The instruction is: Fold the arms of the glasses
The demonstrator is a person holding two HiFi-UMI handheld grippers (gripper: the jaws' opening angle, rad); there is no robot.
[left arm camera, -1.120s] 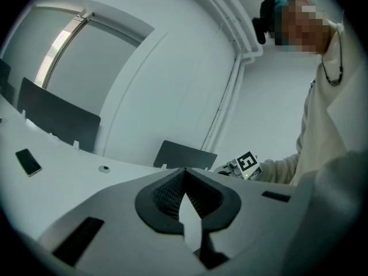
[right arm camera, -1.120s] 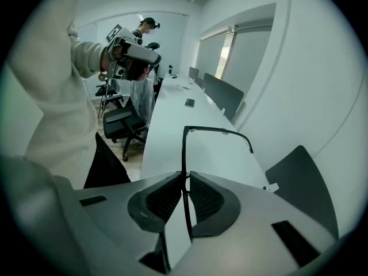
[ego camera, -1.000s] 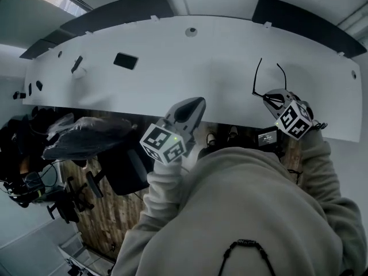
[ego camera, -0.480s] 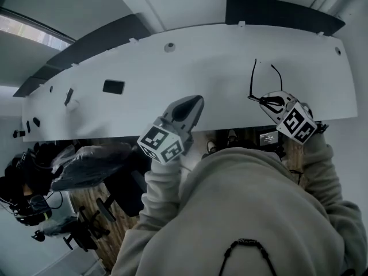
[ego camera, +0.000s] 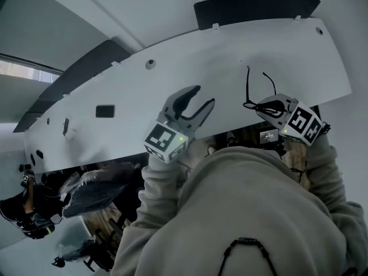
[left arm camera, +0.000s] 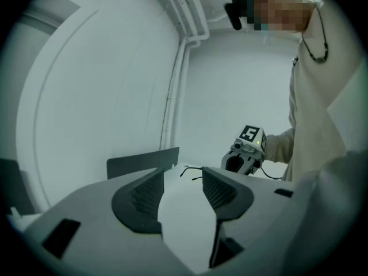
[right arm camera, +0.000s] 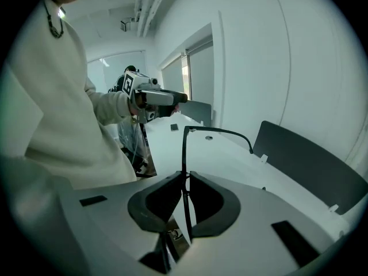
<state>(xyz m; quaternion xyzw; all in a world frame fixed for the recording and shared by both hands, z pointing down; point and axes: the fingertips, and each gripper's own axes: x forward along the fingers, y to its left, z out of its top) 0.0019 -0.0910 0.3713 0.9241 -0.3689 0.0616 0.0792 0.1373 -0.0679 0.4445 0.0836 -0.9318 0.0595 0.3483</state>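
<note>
Two tongs are up over a long white table, one in each of the person's hands.

Far left on the table lies a small dark flat thing. A bit to the right of it there is a round hole in the table top.

Next come the left tongs, near the middle, over the near edge of the table. A pale sleeve is below them. They stand wide apart and have just been opening. In the left gripper view the left tongs have nothing between them, only the white table showing through the gap. The cube on them has black and white square marks and a little green light.

Right of that are the glasses, thin and dark. They are over the right part of the table, well apart from the left tongs. Both arms stick out toward the far edge, not folded.

The right tongs hold them. In the right gripper view the right tongs are almost together and pinch a thin upright part of the glasses. One arm goes off from the top to the right and bends down at its tip. The cube on the right tongs also has square black and white marks and a green light.

Behind the table stands a dark panel.
</note>
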